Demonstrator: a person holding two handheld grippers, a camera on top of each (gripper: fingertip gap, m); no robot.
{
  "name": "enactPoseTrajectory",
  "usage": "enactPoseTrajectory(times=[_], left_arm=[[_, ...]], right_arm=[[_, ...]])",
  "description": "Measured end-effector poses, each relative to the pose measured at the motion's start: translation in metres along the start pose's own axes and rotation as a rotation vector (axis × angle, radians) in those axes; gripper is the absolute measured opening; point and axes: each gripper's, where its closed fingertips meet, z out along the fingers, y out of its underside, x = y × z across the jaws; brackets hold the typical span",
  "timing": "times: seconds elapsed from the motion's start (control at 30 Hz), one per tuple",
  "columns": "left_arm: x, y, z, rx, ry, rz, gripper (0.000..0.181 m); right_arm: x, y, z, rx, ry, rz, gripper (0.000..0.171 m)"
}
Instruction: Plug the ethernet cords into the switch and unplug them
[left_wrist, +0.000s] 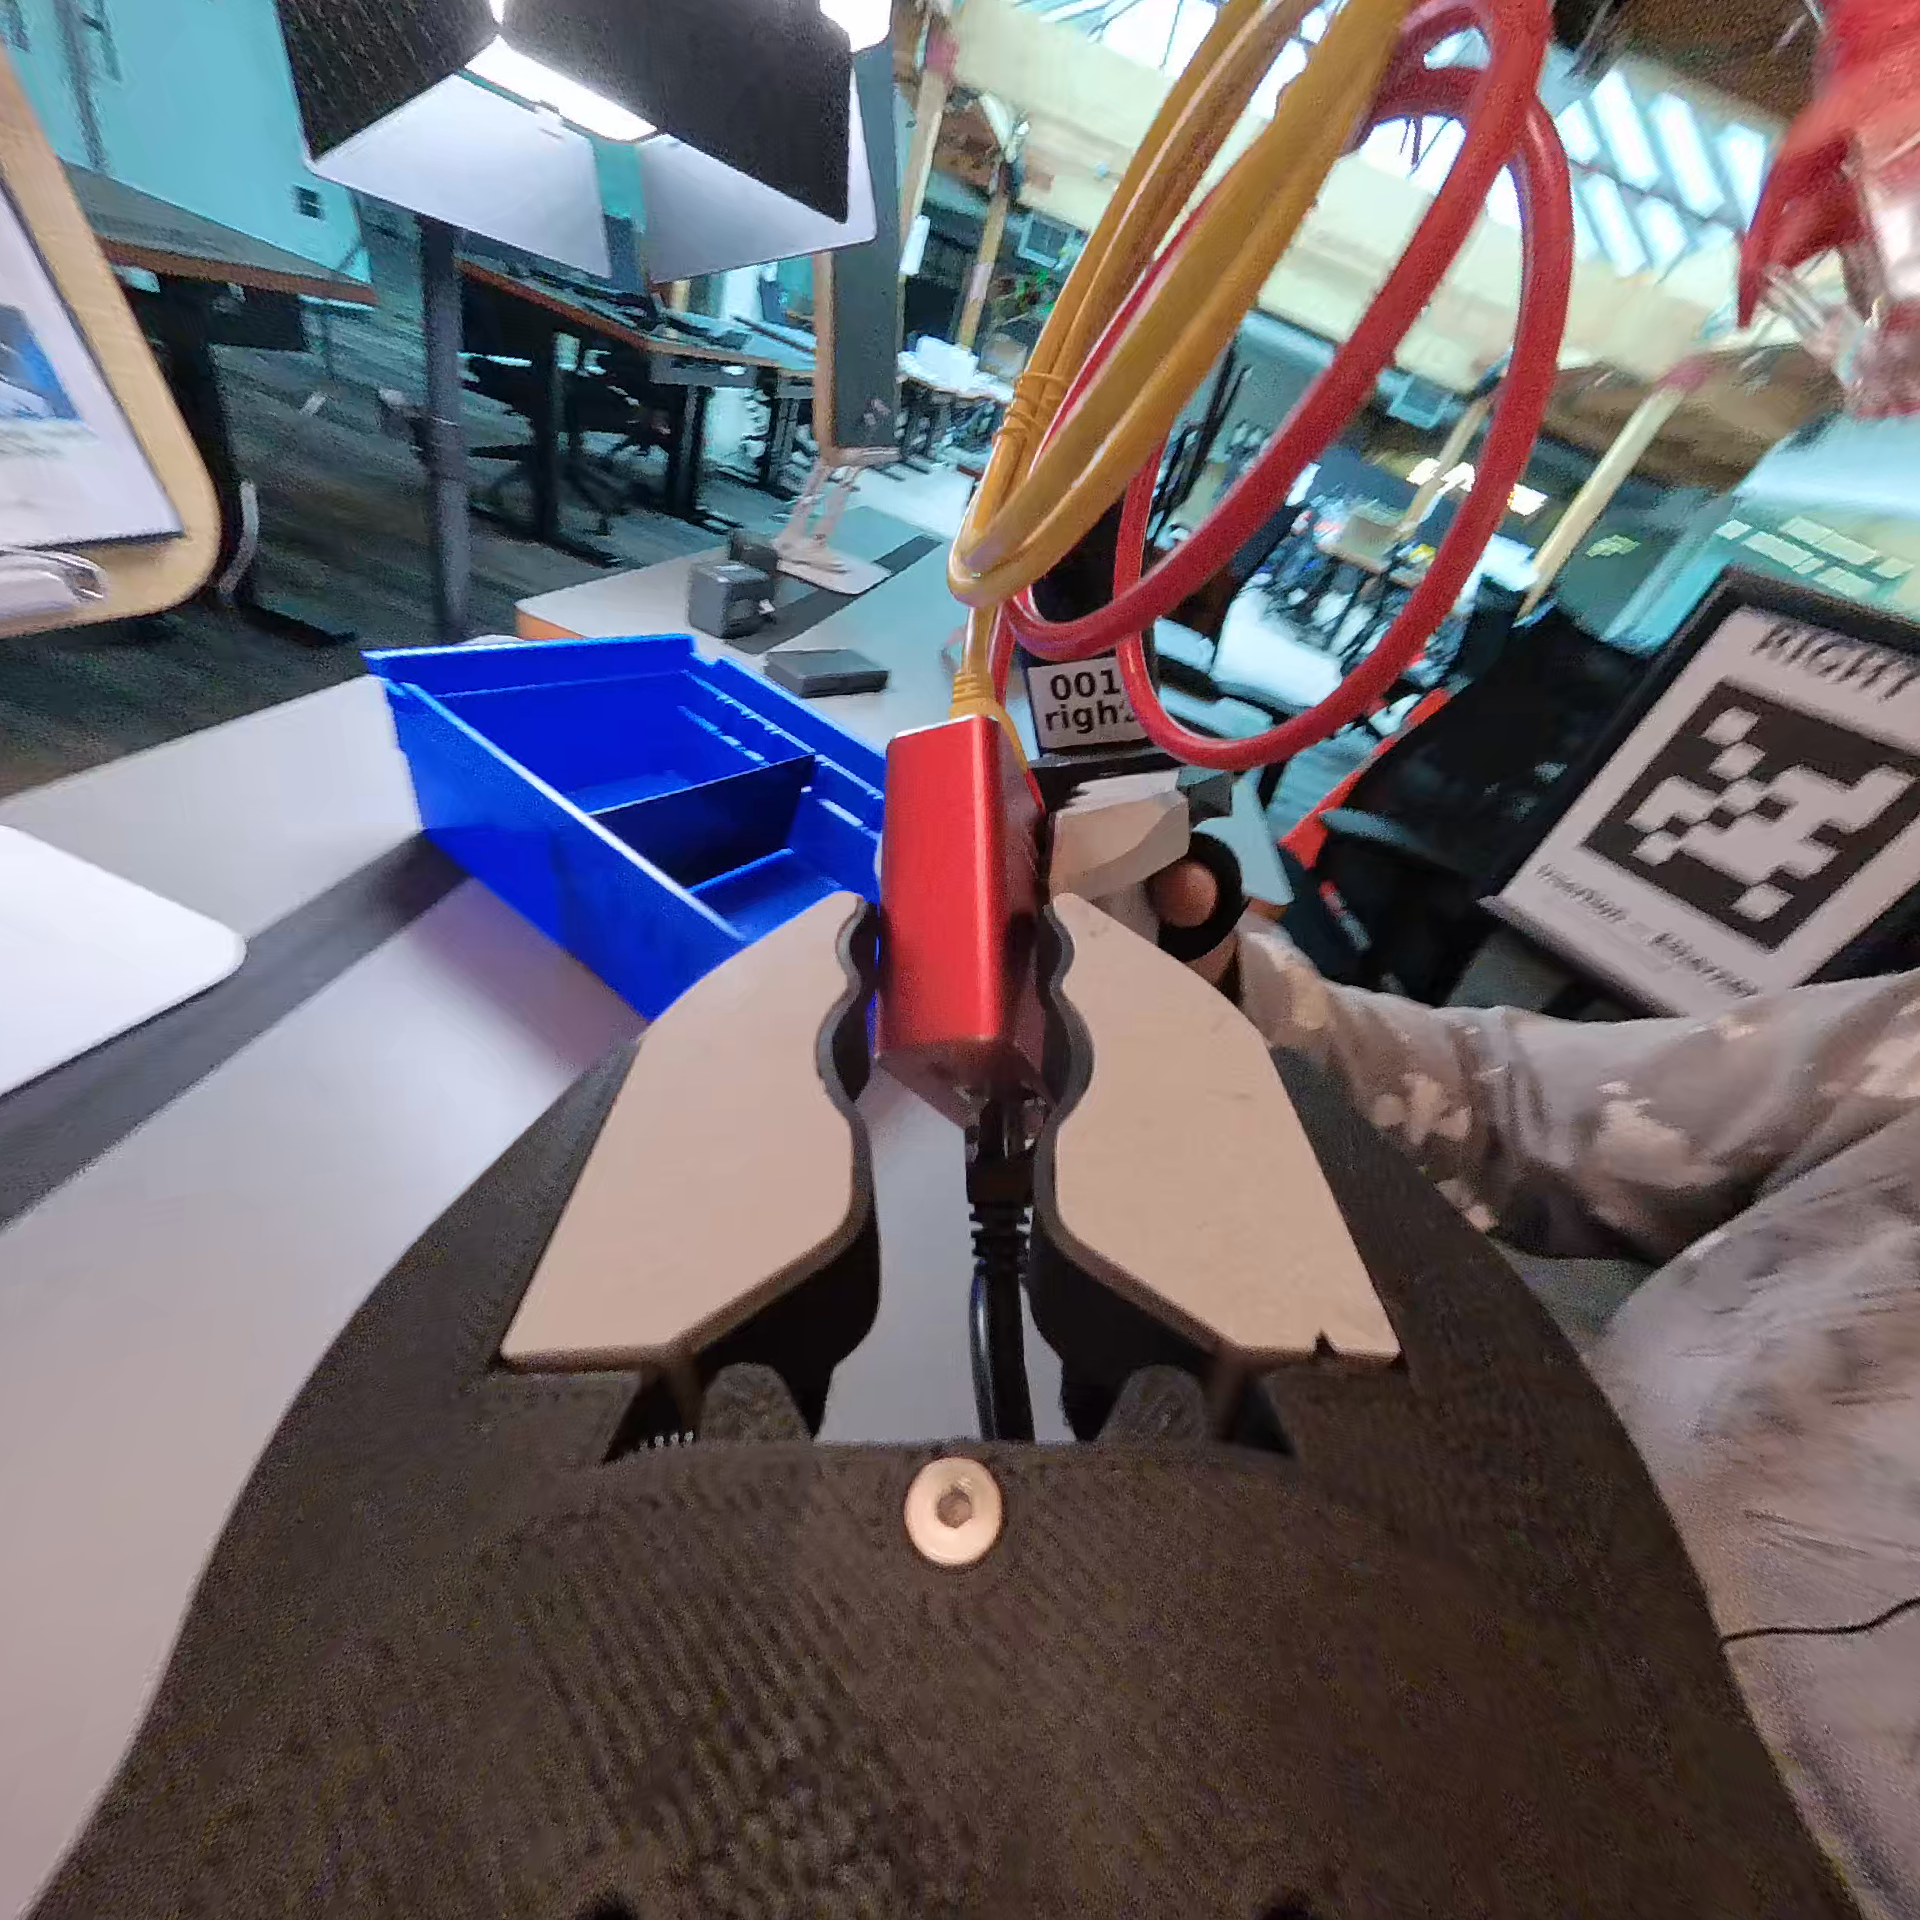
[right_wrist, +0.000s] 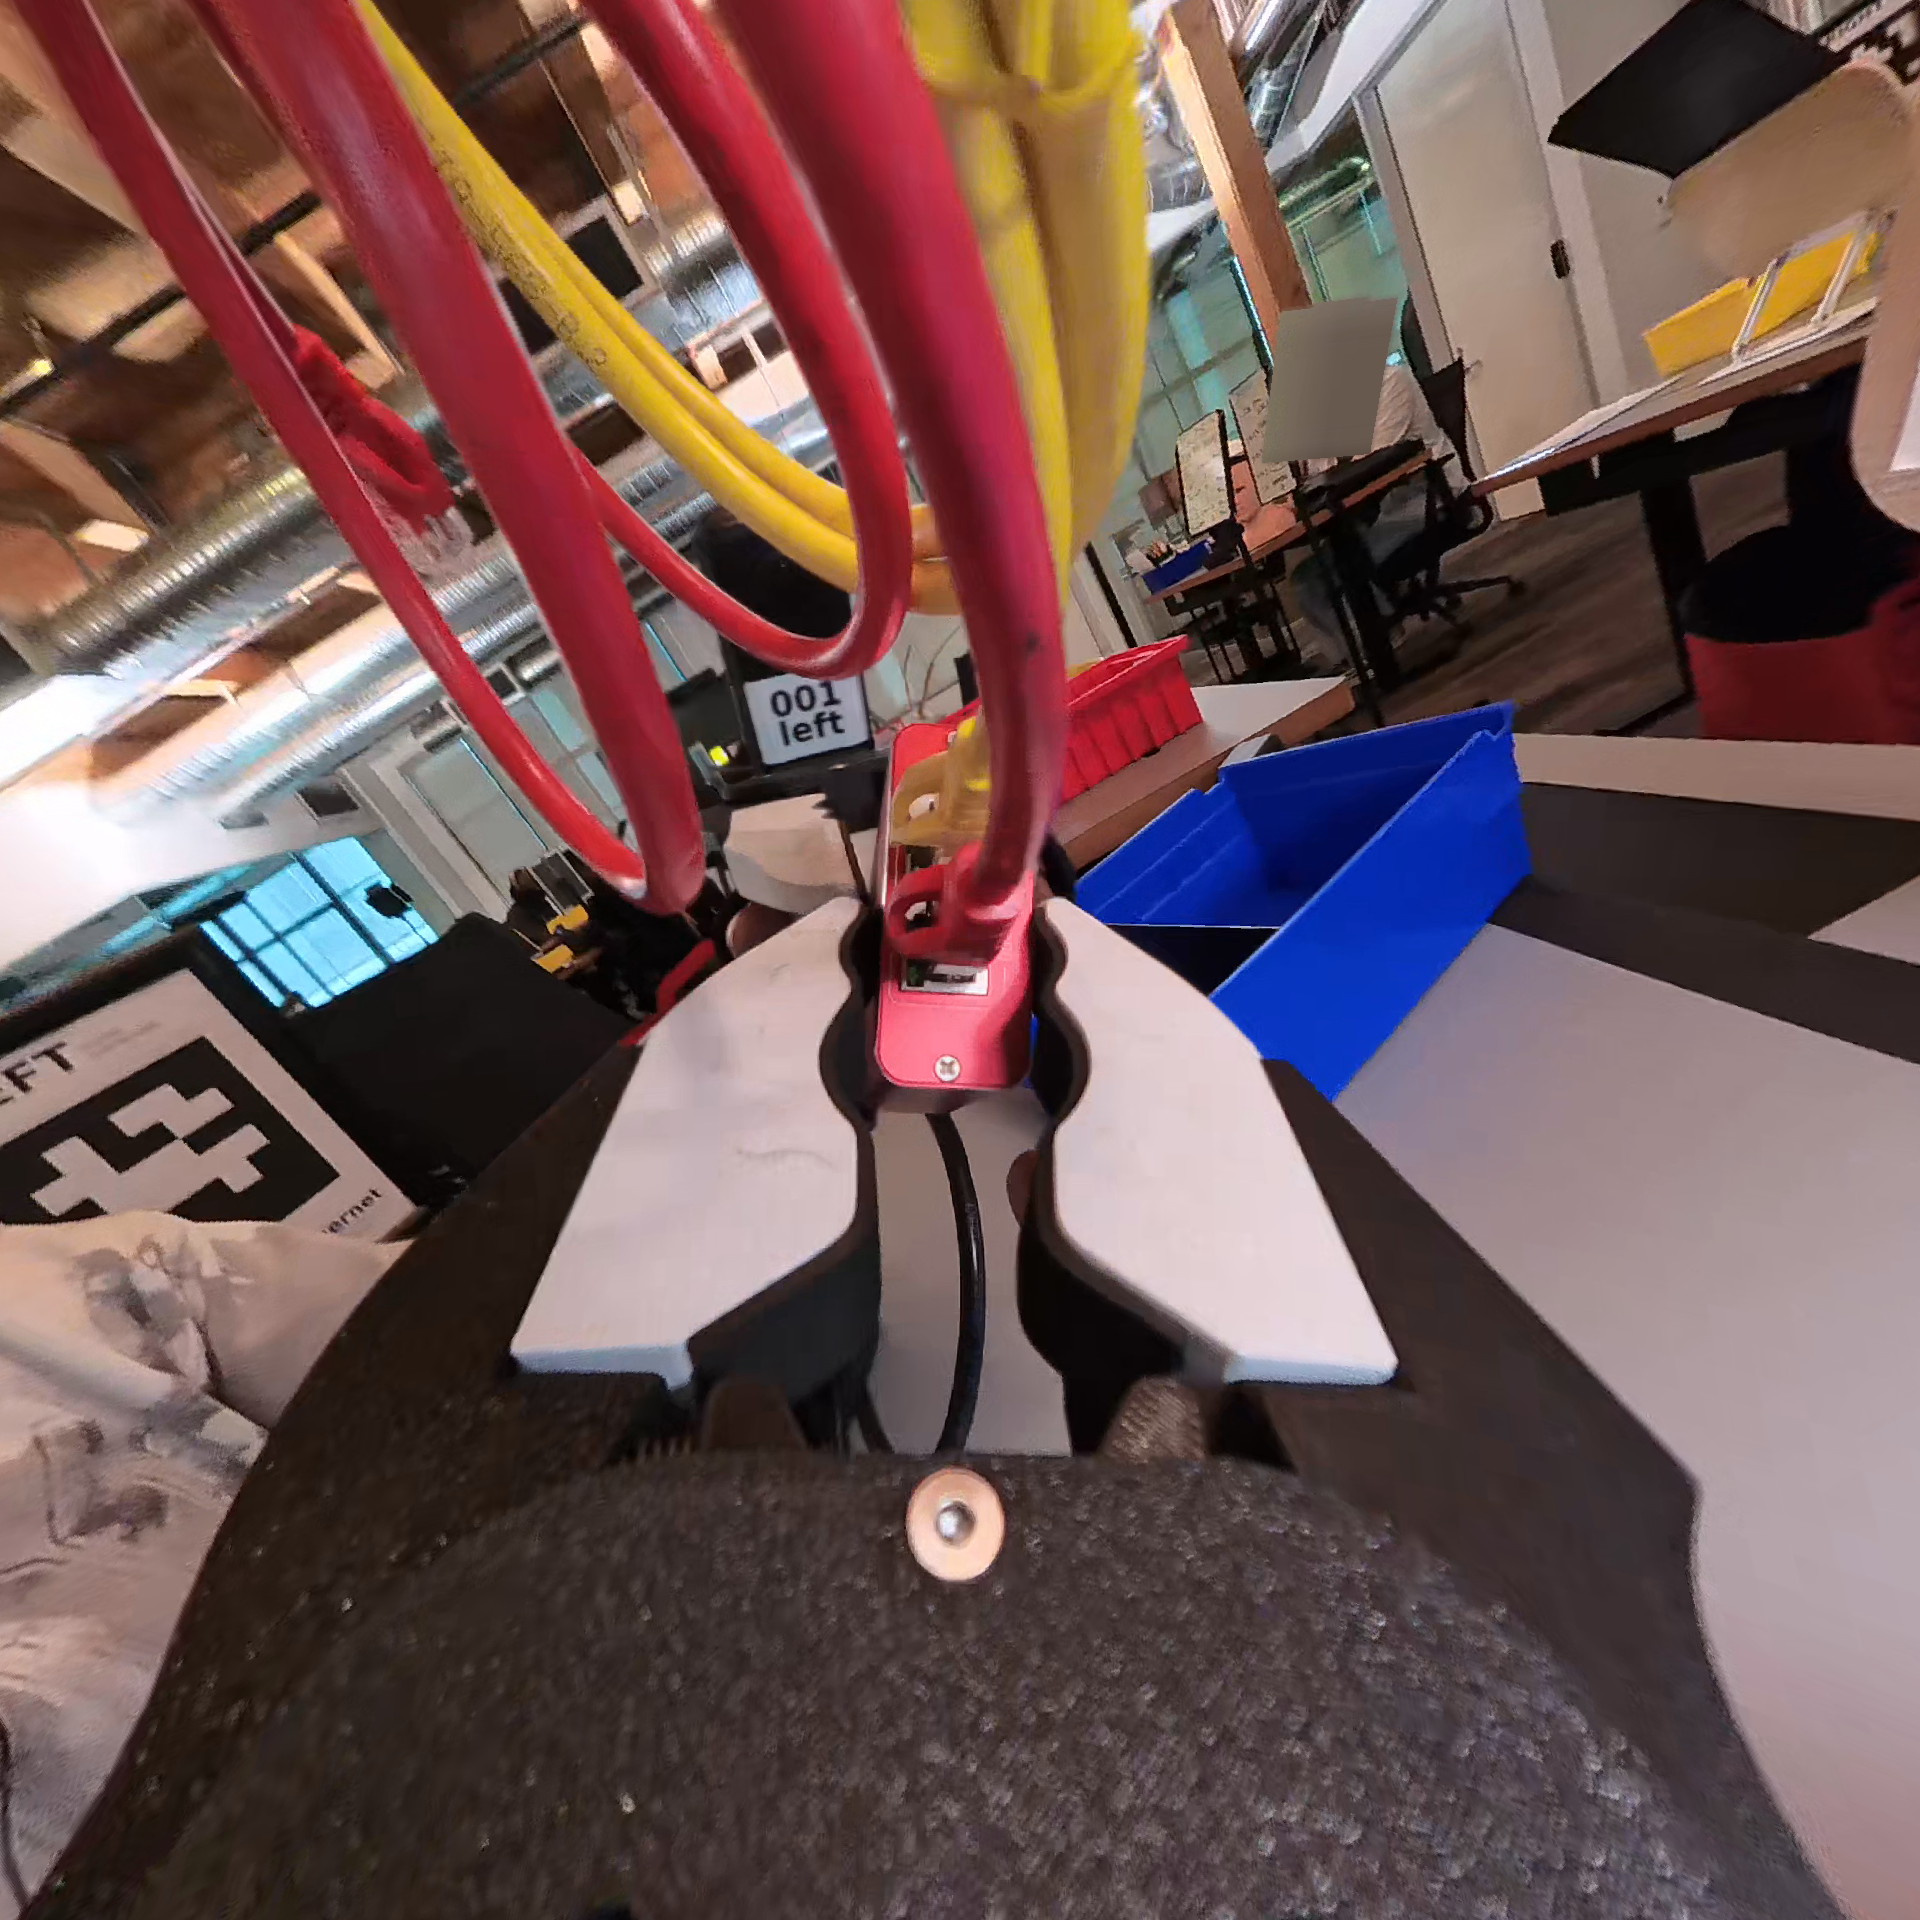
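A small red switch (left_wrist: 940, 883) is held in the air above the grey table (left_wrist: 312, 1143). My left gripper (left_wrist: 956, 914) is shut on one end of it. My right gripper (right_wrist: 951, 914) is shut on the other end (right_wrist: 935, 1039), facing the left one. A red ethernet cord (right_wrist: 977, 894) and a yellow ethernet cord (right_wrist: 935, 805) are plugged into ports on its face. Their coils, yellow (left_wrist: 1049, 457) and red (left_wrist: 1351, 717), loop upward. A free red plug (right_wrist: 364, 426) hangs on the loop. A black cable (right_wrist: 971, 1278) leaves the switch's end.
A blue divided bin (left_wrist: 644, 821) stands on the table just beyond the switch and also shows in the right wrist view (right_wrist: 1351, 894). A white pad (left_wrist: 94, 935) lies at the left. A person's patterned sleeve (left_wrist: 1558, 1122) is at the right. Desks and lamps stand behind.
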Motion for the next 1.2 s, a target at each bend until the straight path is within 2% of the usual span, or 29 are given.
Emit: enactPoseTrajectory(times=[0.2,0.33,0.43,0.6,0.77,0.9,1.03,1.1,1.2], left_arm=[[-0.003,0.0,-0.009,-0.083,-0.15,0.175,0.042],[-0.004,0.015,-0.001,-0.19,-0.216,0.267,0.051],[0.009,0.021,0.008,-0.176,-0.089,0.173,0.053],[0.019,0.034,0.009,-0.205,0.106,-0.02,0.032],[0.018,0.042,0.014,-0.225,0.133,-0.057,0.027],[0.013,0.054,0.012,-0.295,0.113,-0.06,0.027],[0.015,0.067,0.014,-0.38,0.111,-0.038,0.027],[0.017,0.069,0.016,-0.387,0.12,-0.037,0.027],[0.017,0.067,0.014,-0.381,0.118,-0.028,0.027]], right_arm=[[0.01,-0.015,-0.01,0.112,0.021,0.063,0.027],[0.005,-0.017,-0.011,0.119,-0.022,0.092,0.027],[-0.007,-0.007,-0.005,0.053,-0.075,0.066,0.027],[-0.015,0.007,0.004,-0.035,-0.076,-0.011,0.026],[-0.012,0.009,-0.003,-0.12,-0.029,-0.125,0.026],[-0.013,-0.004,-0.02,-0.134,-0.016,-0.176,0.026],[-0.007,0.011,-0.024,-0.269,0.045,-0.293,0.026],[-0.007,0.019,-0.024,-0.324,0.036,-0.298,0.02],[-0.008,0.022,-0.025,-0.34,0.023,-0.308,0.019]])
